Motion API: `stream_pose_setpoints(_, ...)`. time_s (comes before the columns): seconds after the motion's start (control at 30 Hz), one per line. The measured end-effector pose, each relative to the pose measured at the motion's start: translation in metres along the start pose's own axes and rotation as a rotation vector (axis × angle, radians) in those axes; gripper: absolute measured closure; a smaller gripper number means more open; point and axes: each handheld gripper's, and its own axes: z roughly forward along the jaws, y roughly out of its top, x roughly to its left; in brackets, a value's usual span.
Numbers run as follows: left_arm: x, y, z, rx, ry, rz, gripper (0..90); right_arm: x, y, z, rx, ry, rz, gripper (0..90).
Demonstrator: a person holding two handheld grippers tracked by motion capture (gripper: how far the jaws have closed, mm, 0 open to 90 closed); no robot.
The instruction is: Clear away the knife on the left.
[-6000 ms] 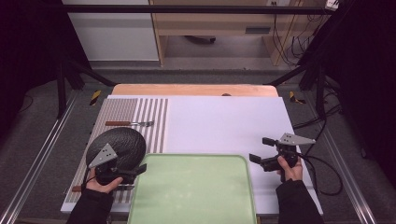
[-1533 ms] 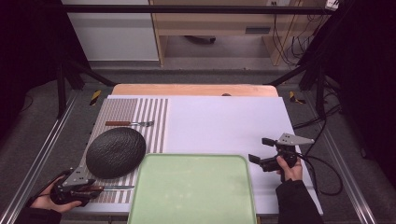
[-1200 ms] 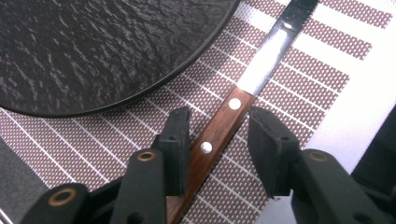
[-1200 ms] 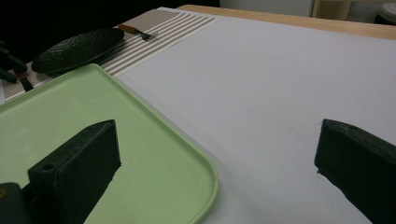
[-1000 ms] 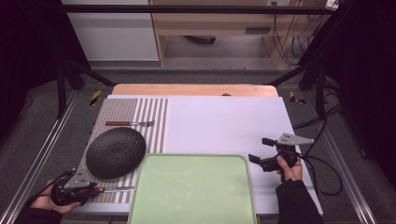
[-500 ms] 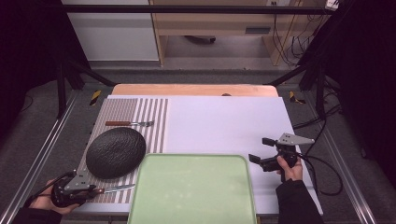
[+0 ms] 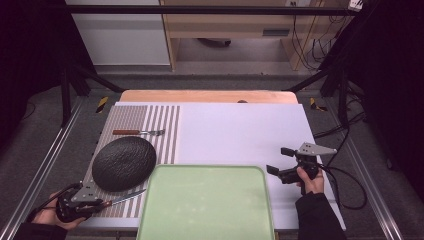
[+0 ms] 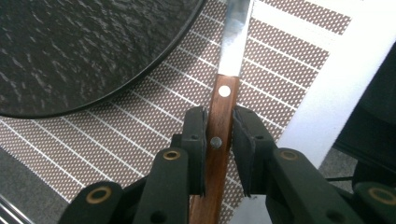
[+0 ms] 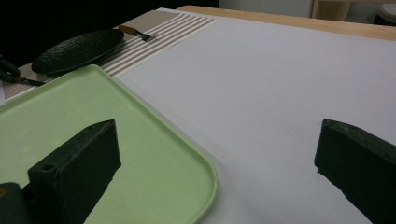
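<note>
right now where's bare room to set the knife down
The green tray is bare, and so is the white sheet between the striped placemat and the right tool. The placemat is crowded: black plate, fork, knife.

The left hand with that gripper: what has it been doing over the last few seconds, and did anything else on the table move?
The left gripper left the black plate, moved to the near left corner, and its fingers have just been closing around the knife handle. Whether they press it yet is unclear. The plate shifted slightly. The right gripper, green tray and fork stayed put.
</note>
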Motion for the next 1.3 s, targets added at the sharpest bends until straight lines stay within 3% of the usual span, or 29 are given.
stream_pose_setpoints(0.23, 0.002, 0.002, 0.001, 0.008, -0.003, -0.006, 75.7, 0.000, 0.000, 0.000, 0.002, 0.001, -0.001, 0.3)
stream_pose_setpoints(0.37, 0.004, 0.003, 0.003, -0.016, -0.006, -0.031, 73.6, 0.000, 0.000, 0.000, 0.002, -0.001, -0.001, 0.3)
stream_pose_setpoints(0.63, 0.006, 0.006, 0.007, -0.010, -0.034, -0.065, 73.9, 0.000, 0.000, 0.000, 0.000, 0.002, 0.000, 0.3)
stream_pose_setpoints(0.93, 0.004, 0.011, 0.007, 0.018, -0.034, -0.024, 76.6, 0.000, 0.000, 0.000, 0.003, 0.001, -0.001, 0.3)
stream_pose_setpoints(1.3, 0.006, 0.008, 0.006, 0.001, -0.050, -0.049, 76.9, 0.000, 0.000, 0.000, 0.001, 0.003, 0.002, 0.3)
